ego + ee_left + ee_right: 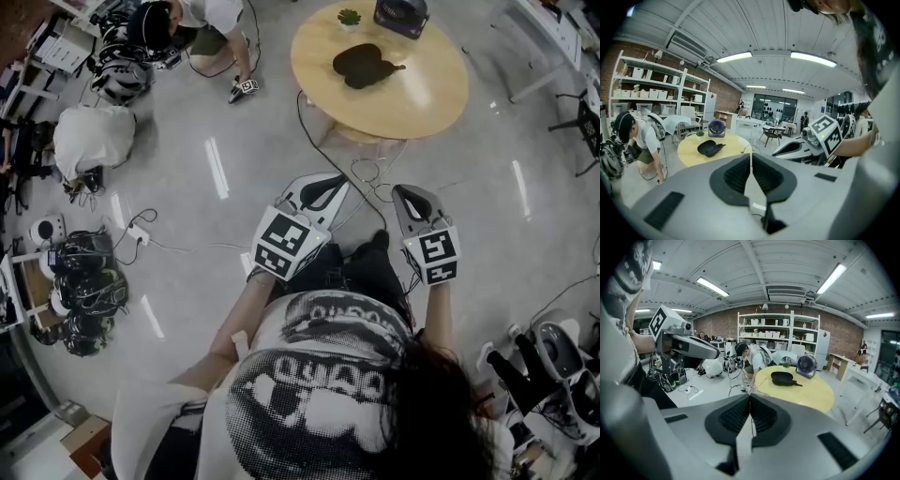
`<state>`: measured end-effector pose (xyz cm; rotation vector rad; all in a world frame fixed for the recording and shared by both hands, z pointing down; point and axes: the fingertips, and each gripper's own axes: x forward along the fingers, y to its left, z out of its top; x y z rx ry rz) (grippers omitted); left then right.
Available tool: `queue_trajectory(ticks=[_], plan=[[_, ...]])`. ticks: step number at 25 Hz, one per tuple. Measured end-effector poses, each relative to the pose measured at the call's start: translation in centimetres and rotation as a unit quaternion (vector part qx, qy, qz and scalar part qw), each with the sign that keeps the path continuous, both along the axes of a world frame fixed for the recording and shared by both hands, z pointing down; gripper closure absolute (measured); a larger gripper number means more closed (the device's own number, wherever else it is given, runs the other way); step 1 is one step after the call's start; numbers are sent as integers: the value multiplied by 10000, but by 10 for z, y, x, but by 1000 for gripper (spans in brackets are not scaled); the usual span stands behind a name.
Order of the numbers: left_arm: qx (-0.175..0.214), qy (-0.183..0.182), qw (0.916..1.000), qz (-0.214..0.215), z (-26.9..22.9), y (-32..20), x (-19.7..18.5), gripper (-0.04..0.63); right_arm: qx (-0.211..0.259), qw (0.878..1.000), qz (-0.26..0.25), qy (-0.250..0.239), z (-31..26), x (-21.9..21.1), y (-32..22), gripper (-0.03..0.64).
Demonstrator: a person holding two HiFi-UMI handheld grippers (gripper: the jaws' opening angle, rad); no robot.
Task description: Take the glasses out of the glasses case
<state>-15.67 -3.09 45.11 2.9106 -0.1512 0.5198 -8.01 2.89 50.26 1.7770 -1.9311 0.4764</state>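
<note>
The black glasses case [364, 66] lies on the round yellow table [427, 98], close to the middle and a bit to the left. It looks closed. Its long side runs left to right in the head view, and a thin bit sticks out of its right end. There is bare table all round it, most of all on the right and at the near side, so no edge is close to it. Behind it, at the far edge, stand a little green plant [350, 18] and a purple fan [401, 14].

Between the table and the person is open grey floor [487, 216] with cables [373, 178] on it.

The left gripper [323, 180] and the right gripper [404, 190] are up in the air, well apart from the table, pointing toward it. Both have their jaws closed tight with nothing in them.

Another person [202, 23] crouches on the floor to the left of the table.
</note>
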Motion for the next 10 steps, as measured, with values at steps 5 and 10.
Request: queue_trajectory(ticks=[5,10], plan=[[-12,-5,10000,14,1,-3,-1,574,-26,10000,-15,-10,2,-2,-4,614],[-9,24,10000,14,-3,-5,-1,574,-4,10000,-59,-33,-2,-3,-7,614]])
